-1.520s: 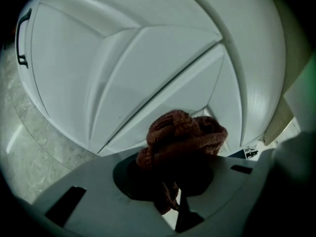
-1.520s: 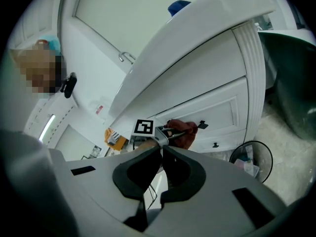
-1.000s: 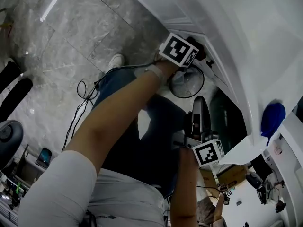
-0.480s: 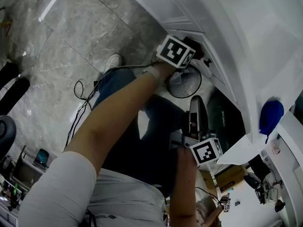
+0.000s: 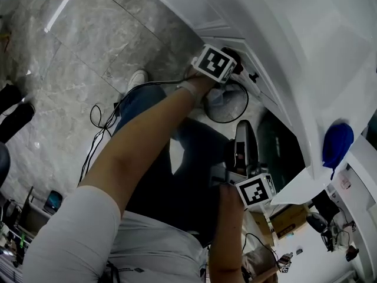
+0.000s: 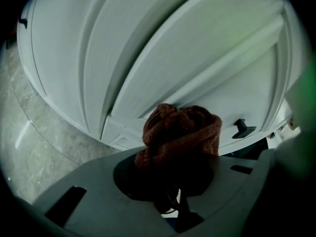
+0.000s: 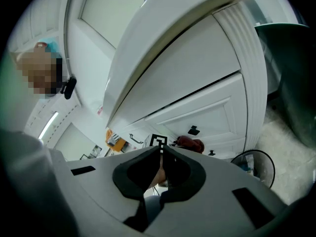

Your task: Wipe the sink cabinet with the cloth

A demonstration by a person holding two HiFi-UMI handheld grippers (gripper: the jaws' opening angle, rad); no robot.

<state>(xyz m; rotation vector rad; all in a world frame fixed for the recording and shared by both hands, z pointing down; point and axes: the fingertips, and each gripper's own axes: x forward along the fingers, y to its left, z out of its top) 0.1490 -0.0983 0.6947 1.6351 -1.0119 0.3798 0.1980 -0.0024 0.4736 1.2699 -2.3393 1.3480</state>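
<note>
The left gripper (image 6: 173, 167) is clenched on a bunched reddish-brown cloth (image 6: 180, 130), which bulges out past its pads and covers the tips. The cloth sits up at the lower part of a white panelled sink cabinet door (image 6: 197, 58), just left of a small black handle (image 6: 243, 128). Whether the cloth actually presses on the panel cannot be told for certain. In the head view the left arm reaches down and forward across the person's body to the foot of the cabinet, where the door meets the grey marble-tiled floor (image 5: 70, 58). The right gripper (image 7: 161, 154) has its jaws brought together at the tips with nothing between them. It hangs back from the cabinet, well apart from the cloth, and points towards the same run of doors. A small round fan (image 5: 227, 102) stands on the floor just beside the left gripper. A dark cable (image 5: 100, 117) loops over the tiles near the person's white shoe (image 5: 140, 77).
</note>
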